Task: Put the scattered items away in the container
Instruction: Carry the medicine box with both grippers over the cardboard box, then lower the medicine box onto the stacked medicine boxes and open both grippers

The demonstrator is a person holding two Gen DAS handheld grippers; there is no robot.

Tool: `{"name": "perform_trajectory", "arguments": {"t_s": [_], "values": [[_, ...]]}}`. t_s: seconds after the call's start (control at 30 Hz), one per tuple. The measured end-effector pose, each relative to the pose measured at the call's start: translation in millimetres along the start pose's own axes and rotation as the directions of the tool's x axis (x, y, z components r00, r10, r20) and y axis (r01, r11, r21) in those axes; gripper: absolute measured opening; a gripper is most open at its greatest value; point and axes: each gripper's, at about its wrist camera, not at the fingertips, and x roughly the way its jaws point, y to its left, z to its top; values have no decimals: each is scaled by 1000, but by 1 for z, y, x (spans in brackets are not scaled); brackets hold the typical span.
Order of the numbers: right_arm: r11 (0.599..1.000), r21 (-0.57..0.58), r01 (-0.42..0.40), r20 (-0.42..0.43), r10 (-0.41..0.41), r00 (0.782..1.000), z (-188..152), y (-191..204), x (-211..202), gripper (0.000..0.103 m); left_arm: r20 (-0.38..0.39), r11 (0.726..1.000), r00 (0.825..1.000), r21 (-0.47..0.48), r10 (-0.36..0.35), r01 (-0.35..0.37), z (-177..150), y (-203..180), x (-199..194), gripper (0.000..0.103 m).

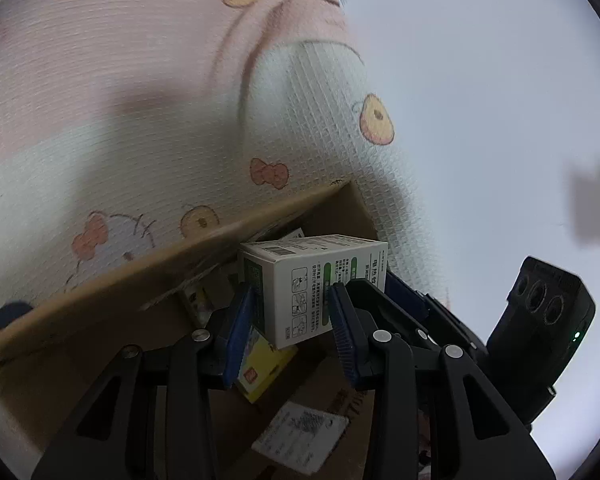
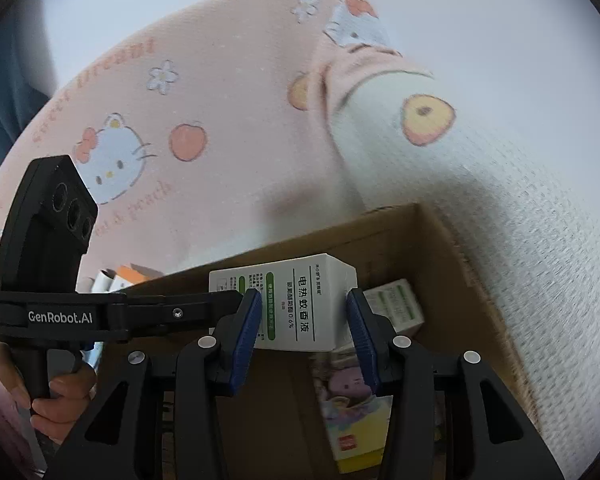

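A white carton with green print and Chinese text [image 1: 320, 276] [image 2: 300, 312] hangs over an open cardboard box [image 1: 140, 276] [image 2: 440, 248]. My left gripper [image 1: 292, 296] is shut on it, its blue pads [image 1: 240, 320] pressing both sides. My right gripper [image 2: 304, 300] clamps what looks like the same carton from another side. The left gripper's fingers [image 2: 204, 300] reach the carton's left end, and the right gripper's housing [image 1: 540, 320] shows at the right.
Inside the cardboard box lie a yellow pack [image 1: 264, 372] [image 2: 356, 420], a small white and green carton [image 2: 400, 308] and a printed white packet [image 1: 300, 436]. Around it spreads a pink cartoon-cat blanket [image 2: 180, 100]. Orange and white items [image 2: 128, 274] lie outside the box. A hand [image 2: 60, 396] grips the left handle.
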Motion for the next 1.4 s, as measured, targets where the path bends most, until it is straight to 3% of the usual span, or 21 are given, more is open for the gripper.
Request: {"name": "perform_trajectory", "arguments": {"t_s": [0.2,0.37,0.53,0.63,0.73,0.8,0.9,1.4], "values": [[999,33,11,-45,-10,999,4,-24,14,41,-32,999,999,0,43,-43,7,-8,25,41],[993,-43,114,-43,-116,992,3,-22,23,40,-84,997,994,1,76,-76,5,-6,49,29],[994,-4,111,-13,-111,994,-1,-26,10,40,-51,994,993,31,106,-104,3,-9,47,29],[989,-13,145,-4,-145,989,-6,-24,-5,40,-55,995,994,24,96,-95,2,-6,46,29],[981,-65,180,-49,-184,982,-20,-16,-8,39,-51,995,994,24,97,-96,2,-10,52,29],[983,-85,161,-89,-169,982,-28,-14,-3,29,-47,994,993,34,105,-104,1,-12,53,29],[985,-85,148,-113,-157,981,-33,-13,8,29,-43,993,993,43,109,-107,4,-16,62,29],[978,-15,207,-114,-208,972,-17,-35,28,29,-56,996,995,33,84,-82,20,-22,88,29]]}}
